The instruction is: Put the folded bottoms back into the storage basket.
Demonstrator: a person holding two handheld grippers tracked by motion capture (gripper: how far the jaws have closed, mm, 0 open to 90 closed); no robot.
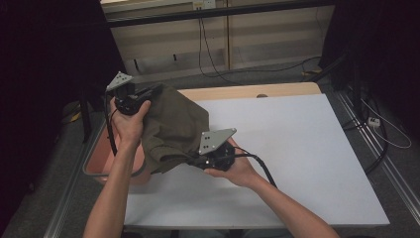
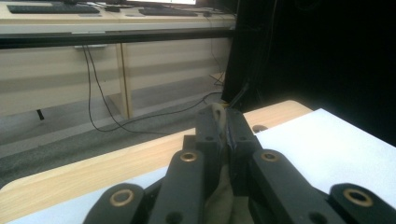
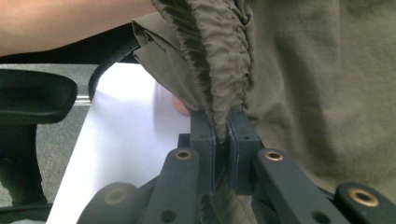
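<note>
An olive-green garment (image 1: 173, 126) hangs in the air over the left part of the table, held between both grippers. My left gripper (image 1: 143, 94) is raised at the far left and is shut on the garment's upper edge; a strip of cloth (image 2: 219, 114) shows pinched between its jaws. My right gripper (image 1: 195, 159) is lower and nearer, shut on the gathered elastic waistband (image 3: 224, 84). The rest of the cloth (image 3: 322, 93) drapes to the right in the right gripper view.
The table carries a white sheet (image 1: 277, 148) with a wooden edge (image 1: 247, 90) at the back. A pink bin (image 1: 101, 158) stands at the table's left side. A black chair arm (image 3: 32, 95) and cables on the floor (image 1: 223, 69) lie beyond.
</note>
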